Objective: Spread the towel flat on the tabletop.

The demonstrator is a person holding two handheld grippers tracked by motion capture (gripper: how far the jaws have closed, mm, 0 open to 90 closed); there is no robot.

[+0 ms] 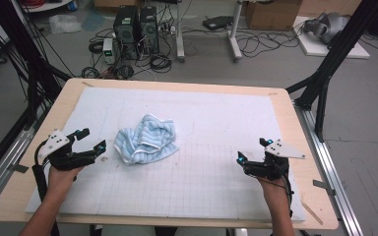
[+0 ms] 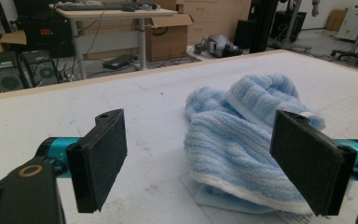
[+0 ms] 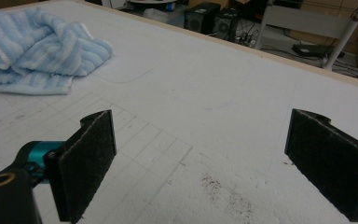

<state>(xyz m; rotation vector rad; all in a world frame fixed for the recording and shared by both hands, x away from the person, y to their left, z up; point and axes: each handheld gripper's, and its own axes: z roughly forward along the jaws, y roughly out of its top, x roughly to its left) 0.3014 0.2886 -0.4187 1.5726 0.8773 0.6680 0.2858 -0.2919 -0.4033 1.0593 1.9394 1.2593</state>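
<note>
While the crumpled light-blue striped terry towel [image 1: 146, 139] lies untouched left of the surface's [image 1: 187, 88] centre, left gripper [image 1: 89, 141] and right gripper [image 1: 254, 151] hover spread and empty, so handling appears unstarted.

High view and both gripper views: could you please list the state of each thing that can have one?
Towel: crumpled in a heap, lying free on the mat.
Left claw: open, empty, close beside the towel.
Right claw: open, empty, well away from the towel.
White mat: flat, marked with grid lines.
</note>
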